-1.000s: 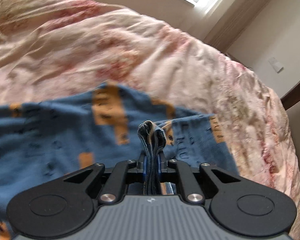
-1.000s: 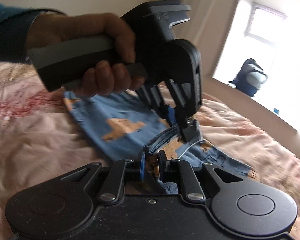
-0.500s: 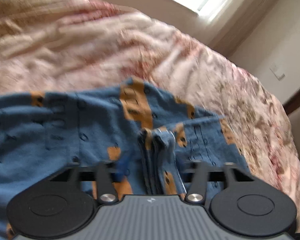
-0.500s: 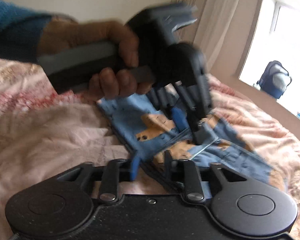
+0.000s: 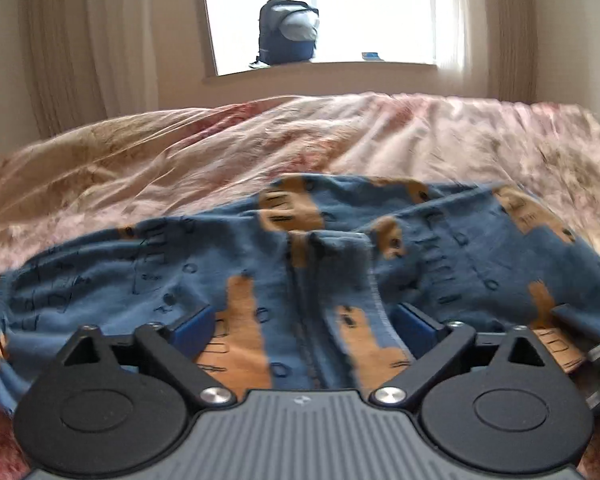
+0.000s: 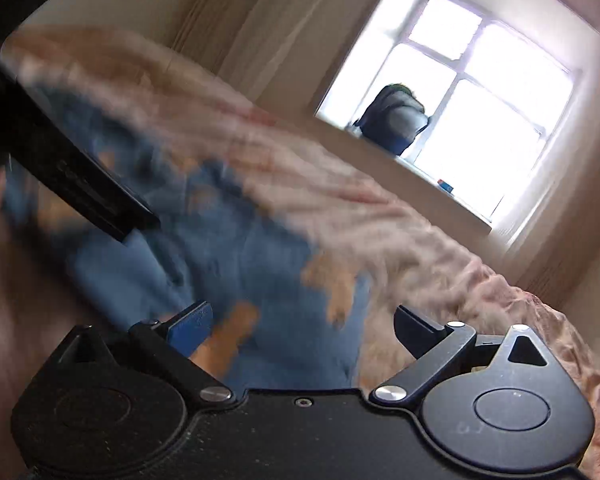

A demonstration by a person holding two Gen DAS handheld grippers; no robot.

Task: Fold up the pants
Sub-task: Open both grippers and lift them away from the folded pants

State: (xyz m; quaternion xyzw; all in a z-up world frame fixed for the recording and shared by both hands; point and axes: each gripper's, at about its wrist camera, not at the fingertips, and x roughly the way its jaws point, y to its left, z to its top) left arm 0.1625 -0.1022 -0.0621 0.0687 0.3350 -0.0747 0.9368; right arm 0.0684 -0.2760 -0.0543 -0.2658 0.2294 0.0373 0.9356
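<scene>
Both hand-held grippers, left (image 5: pixel 302 330) and right (image 6: pixel 302 330), gape above the pants (image 5: pixel 148 280).

— What do we see of the left gripper (image 5: pixel 302 324)?
— Black linkage arms, silver screws, blue fingertip pads, ribbed grey housing.
— And the right gripper (image 6: pixel 302 322)?
— The same, though we find its housing black.

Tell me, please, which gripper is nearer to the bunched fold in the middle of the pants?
Probably the left. The left gripper is open with the bunched fold directly ahead between its fingers. The right gripper, also open, hangs over the blurred edge of the pants, beside the bedspread.
</scene>
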